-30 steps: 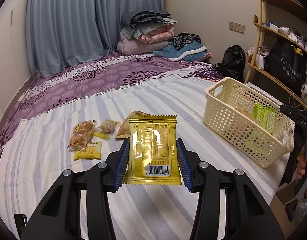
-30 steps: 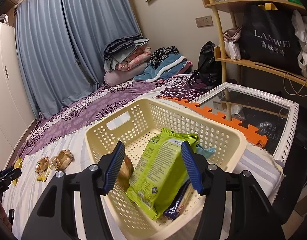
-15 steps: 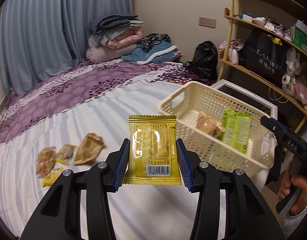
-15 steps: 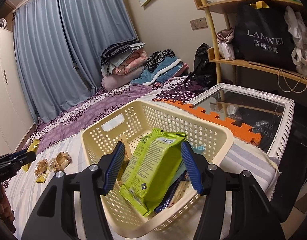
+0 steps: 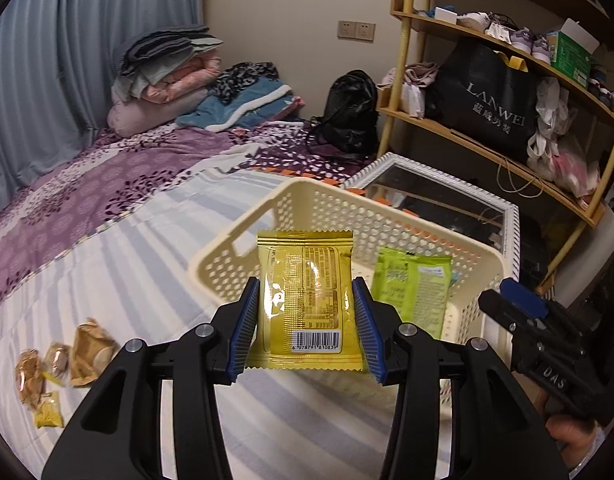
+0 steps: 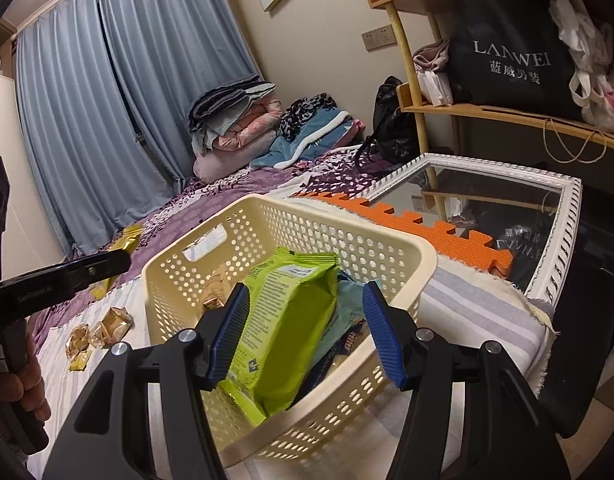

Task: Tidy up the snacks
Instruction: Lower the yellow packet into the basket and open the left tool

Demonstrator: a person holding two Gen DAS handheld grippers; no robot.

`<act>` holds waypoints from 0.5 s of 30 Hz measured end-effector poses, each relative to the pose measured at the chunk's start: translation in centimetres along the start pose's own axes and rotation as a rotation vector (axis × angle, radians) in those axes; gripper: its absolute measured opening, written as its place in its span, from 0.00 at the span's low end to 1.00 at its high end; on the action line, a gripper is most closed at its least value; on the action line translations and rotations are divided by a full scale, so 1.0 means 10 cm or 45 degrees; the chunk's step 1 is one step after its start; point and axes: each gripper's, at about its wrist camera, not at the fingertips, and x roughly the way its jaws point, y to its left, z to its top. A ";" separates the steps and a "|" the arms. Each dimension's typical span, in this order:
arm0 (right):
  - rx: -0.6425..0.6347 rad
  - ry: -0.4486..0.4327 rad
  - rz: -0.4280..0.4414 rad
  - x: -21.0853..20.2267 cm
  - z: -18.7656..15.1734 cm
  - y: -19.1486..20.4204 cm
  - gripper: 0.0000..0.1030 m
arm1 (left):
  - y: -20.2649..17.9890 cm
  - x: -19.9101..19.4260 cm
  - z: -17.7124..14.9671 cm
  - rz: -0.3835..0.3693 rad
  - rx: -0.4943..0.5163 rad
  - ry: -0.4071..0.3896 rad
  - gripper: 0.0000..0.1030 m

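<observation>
Left claw (image 5: 305, 326) clamped on yellow packet (image 5: 305, 300) at frame centre, now swung from loose snacks (image 5: 63, 364) at lower left to near rim of basket (image 5: 243, 236); release next, probably. Right claw (image 6: 307, 336) parted around green pack (image 6: 287, 320), not pressing.

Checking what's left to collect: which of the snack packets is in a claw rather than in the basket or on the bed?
The yellow packet, pinched upright in the left claw. The green packet stands in the basket; small gold ones lie on the bed.
</observation>
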 end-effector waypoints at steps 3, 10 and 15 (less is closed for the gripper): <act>0.006 -0.003 0.012 -0.01 0.00 -0.02 0.57 | -0.07 0.17 0.06 -0.059 -0.013 0.019 0.46; -0.001 -0.006 0.006 -0.01 0.00 -0.03 0.57 | -0.16 0.40 0.08 -0.113 -0.002 0.024 0.84; 0.004 -0.006 0.011 0.00 0.00 -0.03 0.57 | -0.06 0.42 0.06 -0.075 -0.012 0.030 0.85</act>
